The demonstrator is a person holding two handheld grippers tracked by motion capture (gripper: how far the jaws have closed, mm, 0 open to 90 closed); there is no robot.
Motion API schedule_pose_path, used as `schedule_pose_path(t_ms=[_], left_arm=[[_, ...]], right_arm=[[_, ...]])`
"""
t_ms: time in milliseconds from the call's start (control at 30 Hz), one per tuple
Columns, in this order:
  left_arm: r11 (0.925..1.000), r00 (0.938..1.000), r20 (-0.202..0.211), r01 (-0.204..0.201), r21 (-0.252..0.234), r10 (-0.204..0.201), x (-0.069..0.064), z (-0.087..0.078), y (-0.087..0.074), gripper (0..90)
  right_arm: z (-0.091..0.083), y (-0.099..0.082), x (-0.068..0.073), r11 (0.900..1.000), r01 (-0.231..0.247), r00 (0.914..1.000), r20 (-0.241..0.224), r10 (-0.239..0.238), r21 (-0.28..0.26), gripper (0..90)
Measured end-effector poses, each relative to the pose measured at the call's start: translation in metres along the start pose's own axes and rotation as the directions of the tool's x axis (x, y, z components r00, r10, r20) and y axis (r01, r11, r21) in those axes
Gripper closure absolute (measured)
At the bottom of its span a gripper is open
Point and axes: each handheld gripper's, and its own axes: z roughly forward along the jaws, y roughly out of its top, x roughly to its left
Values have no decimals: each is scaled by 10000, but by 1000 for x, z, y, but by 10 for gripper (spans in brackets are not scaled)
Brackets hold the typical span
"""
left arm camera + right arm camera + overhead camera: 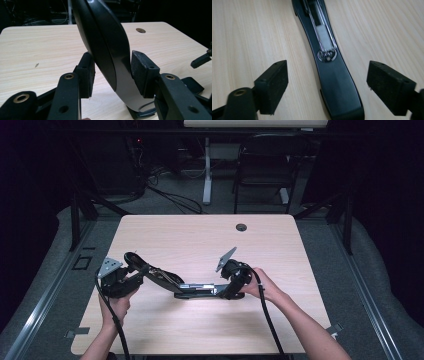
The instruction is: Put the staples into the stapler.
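My left gripper (pixel 131 281) sits near the table's (pixel 200 235) left edge, and its pads (pixel 86 75) clamp the raised black top arm of the stapler (pixel 170 281); in the left gripper view that curved arm stands up between the pads, touching both. The stapler lies opened out across the near middle of the table, its lifted arm at the left in my grip and its flat base running right along the wood. In the right gripper view the base (pixel 332 72) lies lengthwise between my jaws, a metal strip and a round silver plate showing on its top. My right gripper (pixel 231 289) is at the base's right end with its jaws spread wide, each pad (pixel 274 85) well clear of the base with bare wood on both sides, holding nothing. A round cable hole (pixel 241 227) sits at the far middle of the table, well apart from the stapler. Beyond the far edge stand a dark chair (pixel 265 165) and a white table leg (pixel 206 170), with cables on the floor
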Motion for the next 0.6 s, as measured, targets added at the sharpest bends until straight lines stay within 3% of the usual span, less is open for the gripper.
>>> schedule_pose_path(t_ms=[200, 600], left_arm=[[10000, 10000, -3, -62, 45, 62, 0, -1, 0, 558], [10000, 10000, 15, -23, 50, 23, 0, -1, 1, 560]], right_arm=[[-12, -11, 0, 9949, -1005, 9943, 354, 1007, -66, 98], [-31, -23, 9, 9773, -2080, 9733, 907, 2110, -415, 43]])
